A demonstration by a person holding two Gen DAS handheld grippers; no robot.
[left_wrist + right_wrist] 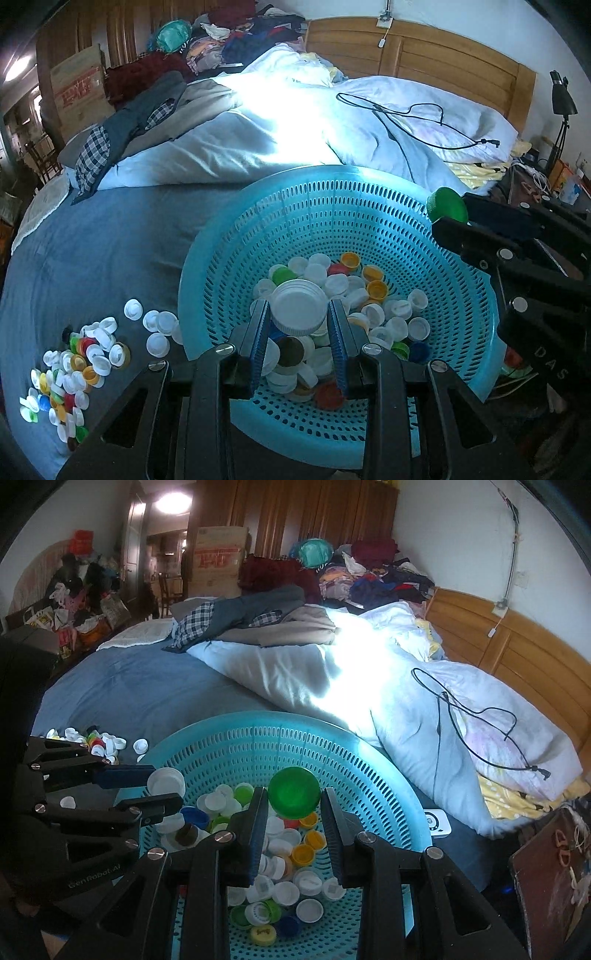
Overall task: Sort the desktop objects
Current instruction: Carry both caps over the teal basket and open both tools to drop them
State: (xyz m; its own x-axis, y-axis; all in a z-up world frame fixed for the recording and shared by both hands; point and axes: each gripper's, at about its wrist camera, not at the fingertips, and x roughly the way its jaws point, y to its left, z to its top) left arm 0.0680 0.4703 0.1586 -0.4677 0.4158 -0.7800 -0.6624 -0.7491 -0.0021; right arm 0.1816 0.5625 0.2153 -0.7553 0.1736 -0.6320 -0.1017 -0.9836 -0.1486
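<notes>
A blue perforated basket point(436, 236) point(354, 753) sits on the bed, its bottom covered with several bottle caps point(369, 295) point(295, 871). Above those caps my left gripper point(298, 314) is shut on a large white lid point(299, 306), seen from the right wrist as the white lid point(166, 781) in the left gripper point(164, 788). My right gripper point(293, 794) is shut on a green lid point(294, 792). From the left wrist the same green lid point(447, 205) shows over the basket's right rim, pinched in the right gripper point(448, 216).
A pile of mixed caps point(74, 365) point(99, 740) lies on the blue sheet left of the basket. A white duvet point(280, 122) with a black cable point(410, 114) lies behind it. Clothes are heaped at the far end. A small white device point(437, 821) lies right of the basket.
</notes>
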